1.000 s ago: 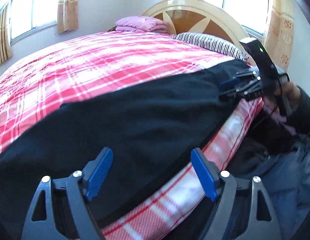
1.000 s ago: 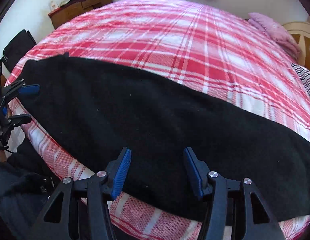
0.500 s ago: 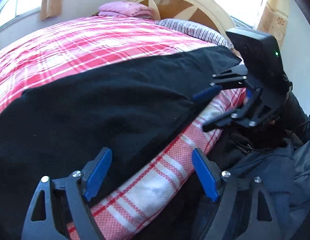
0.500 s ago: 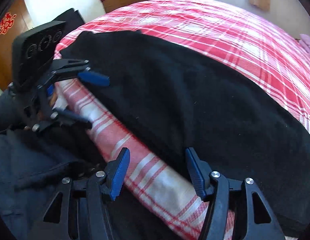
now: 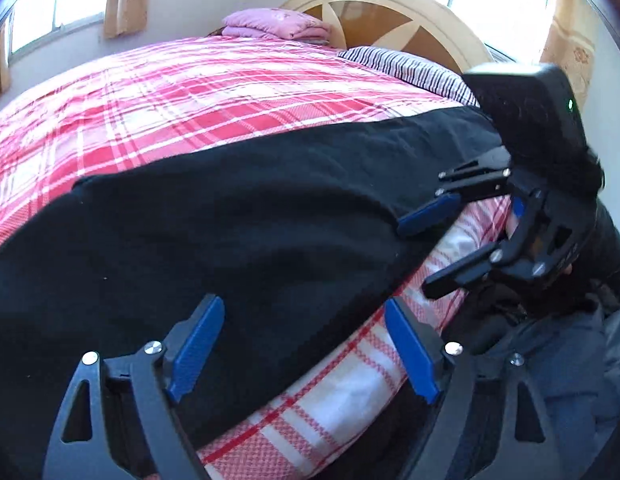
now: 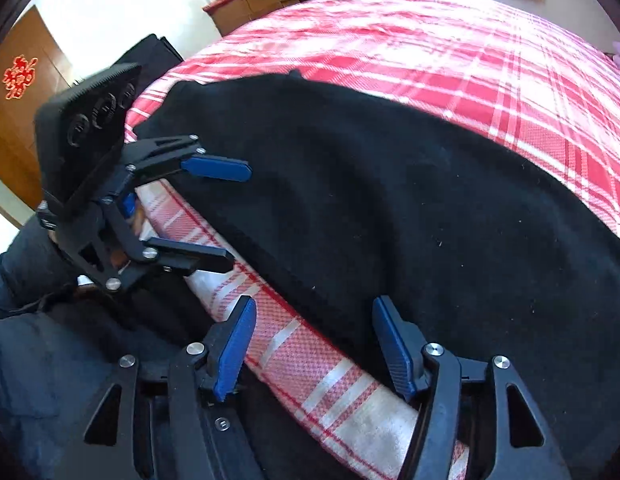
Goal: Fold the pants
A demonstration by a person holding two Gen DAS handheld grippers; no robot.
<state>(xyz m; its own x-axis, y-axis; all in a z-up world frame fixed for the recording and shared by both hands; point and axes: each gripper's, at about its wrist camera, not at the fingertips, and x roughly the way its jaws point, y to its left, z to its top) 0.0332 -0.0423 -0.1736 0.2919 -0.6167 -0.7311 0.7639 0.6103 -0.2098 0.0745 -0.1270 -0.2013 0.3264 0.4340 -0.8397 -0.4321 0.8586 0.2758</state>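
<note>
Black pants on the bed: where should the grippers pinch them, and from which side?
Pinch the near long edge of the black pants, coming in from the bedside. That edge lies flat along the mattress rim of the plaid bed, and both the left gripper and right gripper already straddle it, open.

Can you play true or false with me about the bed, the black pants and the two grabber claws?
1. The black fabric pants lie spread along the near edge of the bed with the red and white checked cover. True.
2. The left gripper is clamped shut on the pants. False: its blue-padded jaws stand open, and nothing is pinched.
3. A folded pink blanket sits near the cream wooden headboard. True.
4. The right gripper holds a striped pillow. False: it is open over the edge of the pants, and its jaws have just been opening.
5. The bed cover is plain blue. False: it is red and white checks.
</note>
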